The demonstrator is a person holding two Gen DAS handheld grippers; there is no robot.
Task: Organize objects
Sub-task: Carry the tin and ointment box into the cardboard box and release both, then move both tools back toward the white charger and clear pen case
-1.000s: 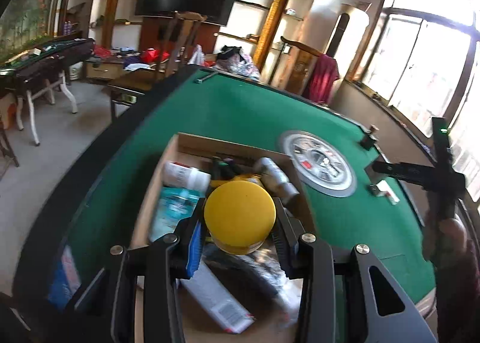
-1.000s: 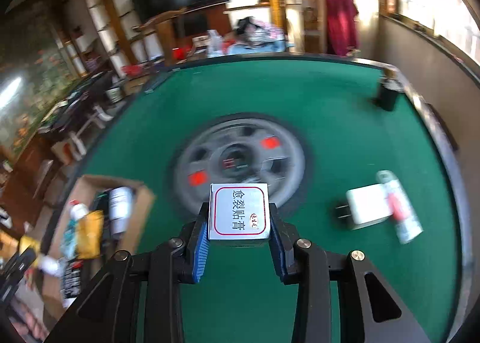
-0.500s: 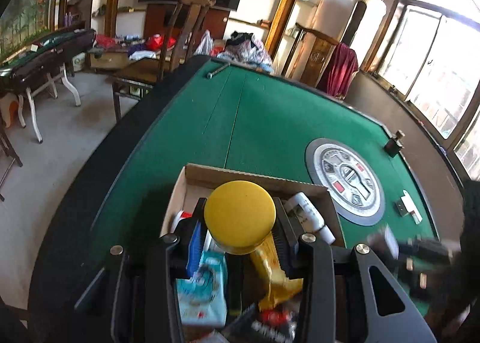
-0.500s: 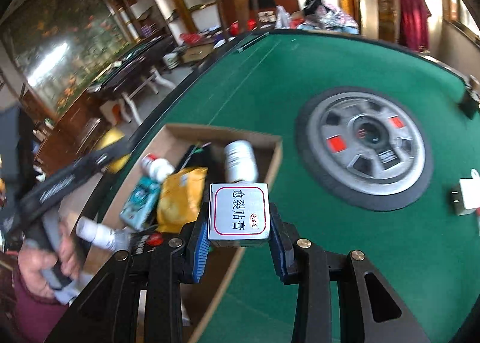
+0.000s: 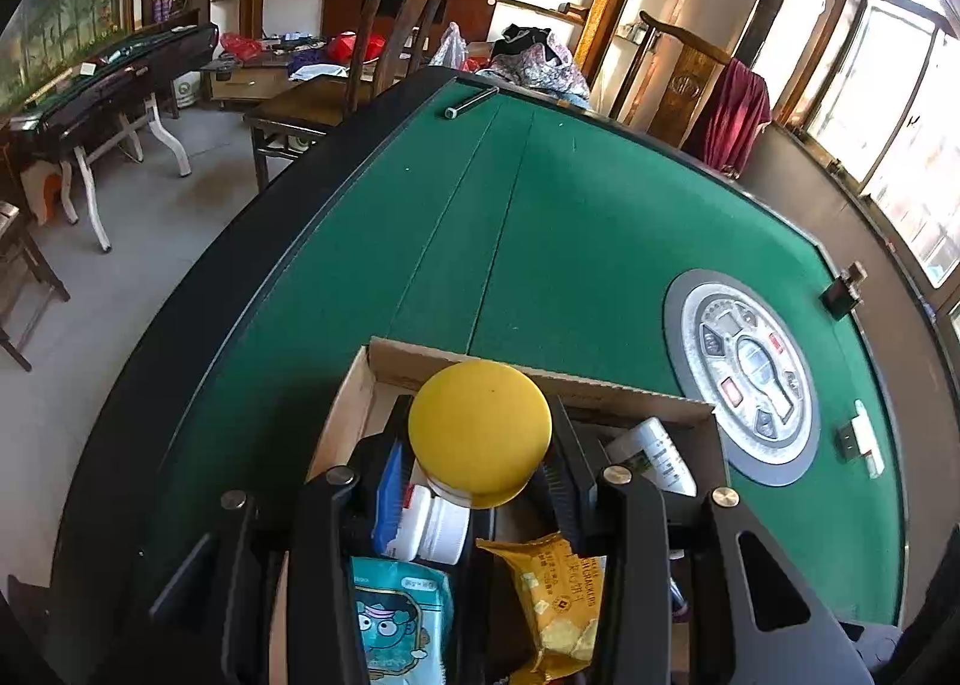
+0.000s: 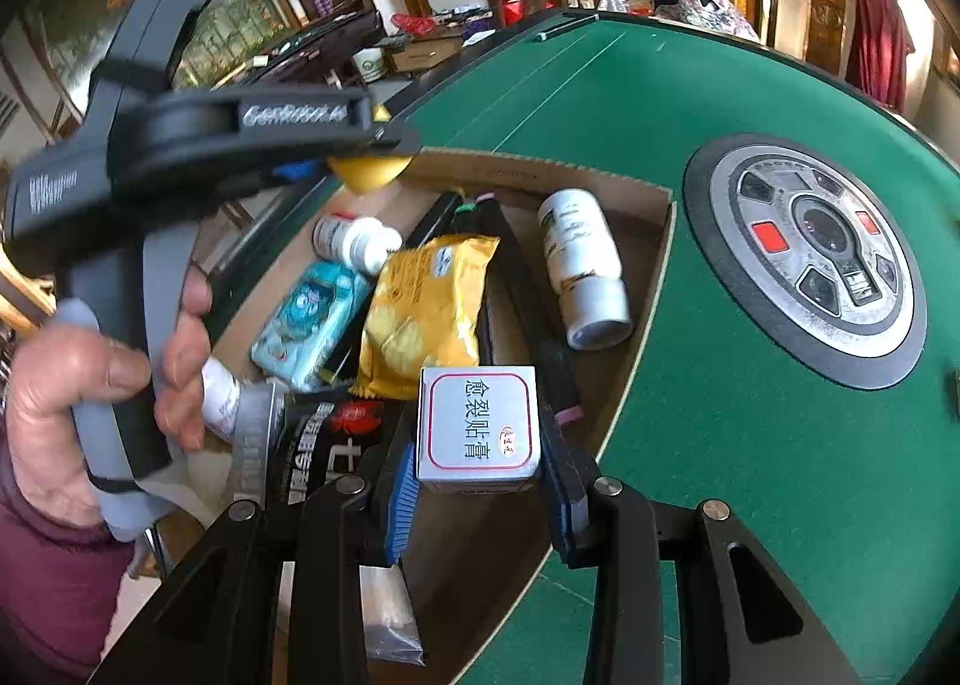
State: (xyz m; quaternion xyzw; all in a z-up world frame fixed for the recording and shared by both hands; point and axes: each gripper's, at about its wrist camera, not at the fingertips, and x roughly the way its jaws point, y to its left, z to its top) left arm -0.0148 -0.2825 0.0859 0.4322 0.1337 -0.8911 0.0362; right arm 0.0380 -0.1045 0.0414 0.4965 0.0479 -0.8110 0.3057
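Note:
My left gripper (image 5: 480,463) is shut on a yellow-lidded jar (image 5: 479,433) and holds it over the far end of the open cardboard box (image 5: 540,376). The jar's lid also shows in the right wrist view (image 6: 369,172), under the left gripper's body. My right gripper (image 6: 478,463) is shut on a small white box with a red border and Chinese print (image 6: 478,421), above the near part of the cardboard box (image 6: 651,289). In the box lie a yellow snack packet (image 6: 426,307), a teal packet (image 6: 306,307) and white bottles (image 6: 585,265).
The box sits on a green felt table (image 5: 570,217) with a round grey control panel (image 5: 744,373). A white plug (image 5: 861,439) and a small dark block (image 5: 843,292) lie near the right rim. Chairs and a side table stand beyond.
The left gripper has carried the jar forward to the box's far end. The right gripper has brought the small white box from beside the cardboard box to above it.

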